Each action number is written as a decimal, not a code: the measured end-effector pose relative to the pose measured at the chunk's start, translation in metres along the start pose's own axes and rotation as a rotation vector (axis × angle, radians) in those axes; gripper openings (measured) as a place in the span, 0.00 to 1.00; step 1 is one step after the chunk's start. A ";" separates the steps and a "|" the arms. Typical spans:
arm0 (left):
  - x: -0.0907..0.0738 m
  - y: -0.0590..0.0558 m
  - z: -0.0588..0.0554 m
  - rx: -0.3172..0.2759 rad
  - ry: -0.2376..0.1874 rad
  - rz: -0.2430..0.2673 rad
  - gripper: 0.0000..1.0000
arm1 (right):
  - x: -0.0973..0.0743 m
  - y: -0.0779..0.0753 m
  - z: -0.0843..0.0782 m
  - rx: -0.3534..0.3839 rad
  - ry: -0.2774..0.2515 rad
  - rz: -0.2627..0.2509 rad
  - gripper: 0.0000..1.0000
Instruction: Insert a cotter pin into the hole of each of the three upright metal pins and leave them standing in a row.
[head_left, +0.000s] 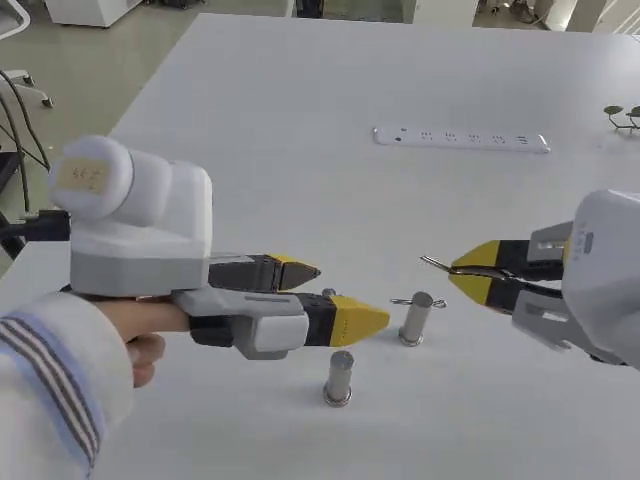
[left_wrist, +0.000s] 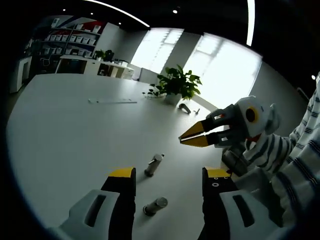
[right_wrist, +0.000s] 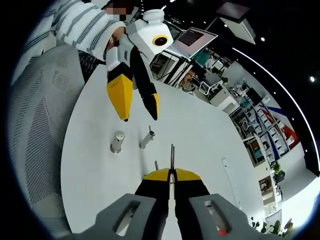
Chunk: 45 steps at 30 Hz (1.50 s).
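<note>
A big white table (head_left: 300, 120) is what everything's laid out on, so that gets mentioned first. The left claw (head_left: 348, 295) is held low over it with its jaws spread apart and nothing gripped between them. The right claw (head_left: 458, 273) is held facing it from the opposite side, jaws pressed together on a loose cotter pin (right_wrist: 172, 152), whose wire legs are poked out past the tips toward the left claw. A power strip (head_left: 460, 138) is parked well beyond both claws and isn't involved. Three upright metal pins can be counted. A fitted pin (head_left: 415, 322) is stood just ahead of the right claw's tips. A bare pin (head_left: 338, 378) is stood just beside the left claw's nearer jaw, on the person's side. A third pin (head_left: 328, 293) is tucked between the left claw's jaws and mostly hidden, so whether its hole is filled can't be told. The fitted pin seems to be done already, since a seated cotter pin (head_left: 402, 300) is seen crossing it near the top. So roughly a third of the job is judged finished. At least one more insertion, likely two, is left, and the three aren't lined up in much of a row, so some tidying may be needed too.
</note>
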<state>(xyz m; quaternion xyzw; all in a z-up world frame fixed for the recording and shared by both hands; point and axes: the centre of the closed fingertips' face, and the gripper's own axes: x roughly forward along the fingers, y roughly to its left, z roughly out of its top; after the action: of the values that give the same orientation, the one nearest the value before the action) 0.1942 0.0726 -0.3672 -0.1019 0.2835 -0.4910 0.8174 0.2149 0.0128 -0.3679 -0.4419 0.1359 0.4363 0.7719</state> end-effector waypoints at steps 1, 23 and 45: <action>0.002 -0.003 0.000 -0.001 0.007 -0.014 0.47 | 0.001 0.001 0.002 -0.009 0.000 -0.003 0.00; 0.017 -0.016 0.004 0.004 0.026 -0.061 0.17 | 0.007 0.026 0.024 -0.039 -0.034 0.026 0.00; 0.020 -0.015 0.002 -0.003 0.055 -0.055 0.00 | 0.007 0.032 0.028 -0.056 -0.042 0.050 0.00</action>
<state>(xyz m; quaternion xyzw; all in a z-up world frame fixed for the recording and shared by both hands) 0.1914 0.0480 -0.3666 -0.0971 0.3039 -0.5154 0.7954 0.1882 0.0463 -0.3742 -0.4506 0.1185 0.4682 0.7508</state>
